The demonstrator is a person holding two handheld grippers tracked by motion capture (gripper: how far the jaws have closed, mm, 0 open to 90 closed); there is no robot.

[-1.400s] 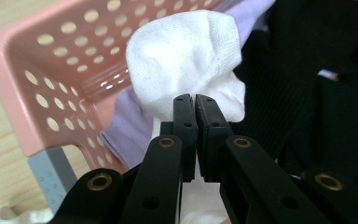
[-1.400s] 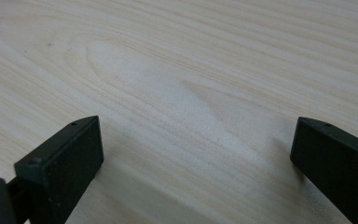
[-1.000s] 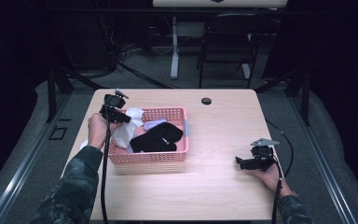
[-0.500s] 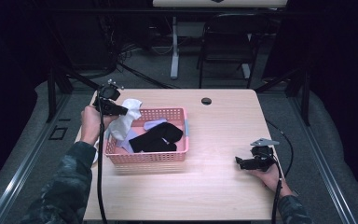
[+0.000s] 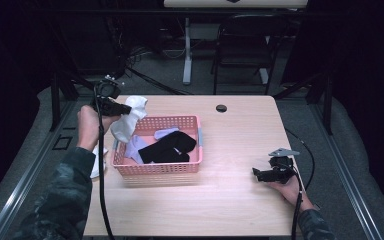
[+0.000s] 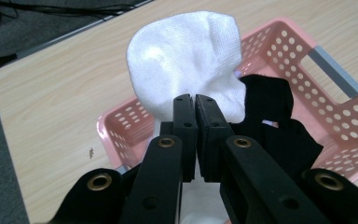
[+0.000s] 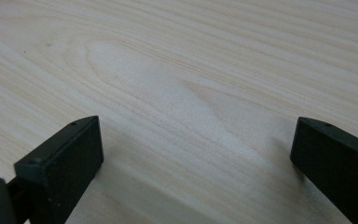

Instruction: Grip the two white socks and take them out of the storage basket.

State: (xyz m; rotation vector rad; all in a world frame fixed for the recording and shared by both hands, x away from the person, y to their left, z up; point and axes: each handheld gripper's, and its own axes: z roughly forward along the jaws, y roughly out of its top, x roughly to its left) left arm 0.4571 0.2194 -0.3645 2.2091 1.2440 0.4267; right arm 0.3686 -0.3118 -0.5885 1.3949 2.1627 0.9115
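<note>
1. One white sock [image 5: 128, 118] hangs lengthwise from the left gripper [image 5: 125, 108], above the far-left corner of the pink basket [image 5: 156, 169]; its fingers [image 6: 185, 122] are pressed together on the fabric.
2. The sock's long axis runs downward from the fingers, its lower end just over the basket's left rim.
3. Black socks [image 5: 170, 147] lie inside the basket.
4. The right gripper [image 5: 258, 174] rests on the bench [image 5: 230, 210], well to the basket's right, its fingers [image 7: 63, 158] spread wide and holding nothing.
</note>
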